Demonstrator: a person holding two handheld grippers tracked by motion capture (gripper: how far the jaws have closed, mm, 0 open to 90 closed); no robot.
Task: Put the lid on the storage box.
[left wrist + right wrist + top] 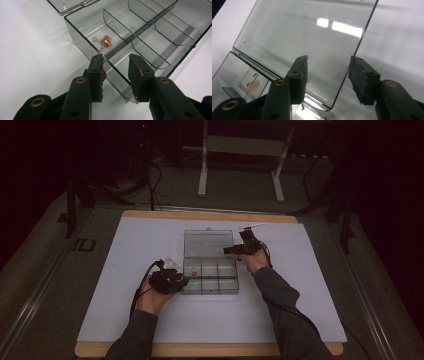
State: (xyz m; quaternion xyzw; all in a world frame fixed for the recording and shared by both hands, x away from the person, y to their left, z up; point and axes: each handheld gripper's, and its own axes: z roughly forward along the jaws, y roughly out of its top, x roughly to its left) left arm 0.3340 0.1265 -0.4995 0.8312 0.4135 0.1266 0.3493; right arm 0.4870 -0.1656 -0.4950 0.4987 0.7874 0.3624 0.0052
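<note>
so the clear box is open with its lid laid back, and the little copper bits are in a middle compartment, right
Not quite. The clear box is open with its lid laid back, but the copper bits lie in an end compartment, against the box's outer wall, not a middle one. The left gripper view shows this best, with the left gripper open just in front of that corner.
</note>
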